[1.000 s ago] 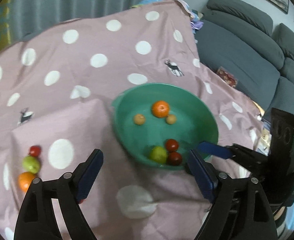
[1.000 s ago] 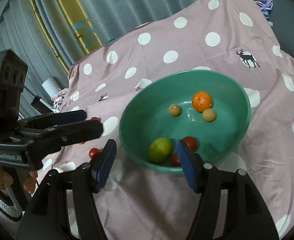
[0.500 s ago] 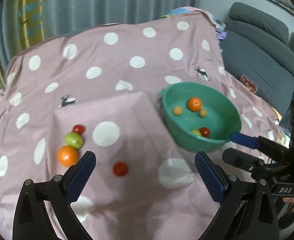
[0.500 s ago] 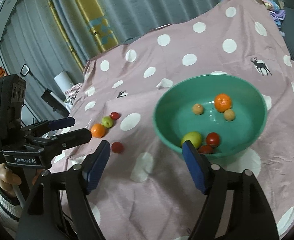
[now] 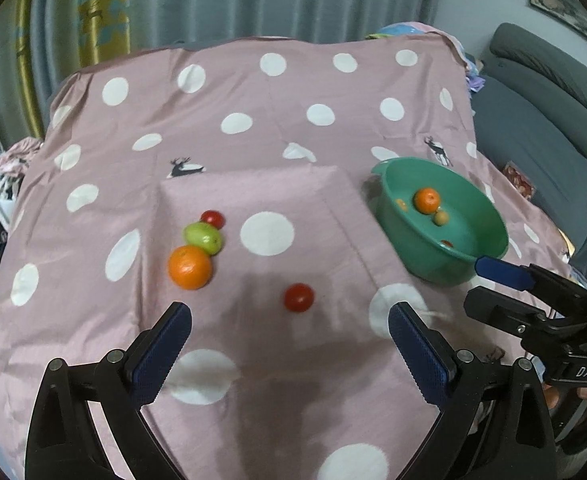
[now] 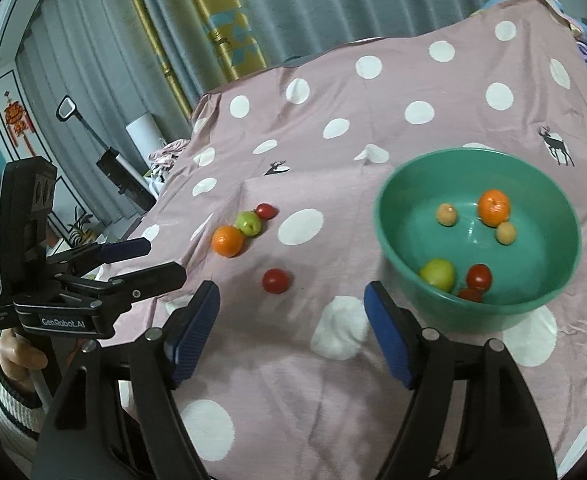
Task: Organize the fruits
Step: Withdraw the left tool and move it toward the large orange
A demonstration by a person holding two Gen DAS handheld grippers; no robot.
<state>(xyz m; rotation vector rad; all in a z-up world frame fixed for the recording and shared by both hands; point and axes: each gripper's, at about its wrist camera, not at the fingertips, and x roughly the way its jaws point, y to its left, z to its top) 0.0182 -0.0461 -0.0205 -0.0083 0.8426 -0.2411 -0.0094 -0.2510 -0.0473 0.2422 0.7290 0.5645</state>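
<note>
Left tool (image 5: 289, 344): fingers spread wide, holding nothing, aimed at the near part of the cloth.
Right tool (image 6: 291, 332): also spread wide and empty; in the left view only its blue tip shows, by the bowl's near rim.
Loose fruit: lone tomato (image 5: 299, 297) nearest the tools; farther left an orange (image 5: 189, 267), green fruit (image 5: 202, 238) and small tomato (image 5: 212, 219) sit touching in a row.
Bowl (image 6: 385, 224): green, at the right on the spotted cloth (image 5: 269, 128), already holding an orange, two tan fruits, a green fruit and red ones.
Stage, as judged: partly done; four fruits are left out, and the lone tomato looks the likely next pick.
Risk: the tomato is round and on soft cloth, so an off-centre close could roll it away or squash it.
Risk: the trio touch, so reaching for one could nudge the others.
Risk: the tools are near each other and could clash.
Views: the right view looks into the bowl and shows the green and red fruits, which the near wall mostly hides in the left view; the left view alone shows the sofa (image 5: 541, 120).
</note>
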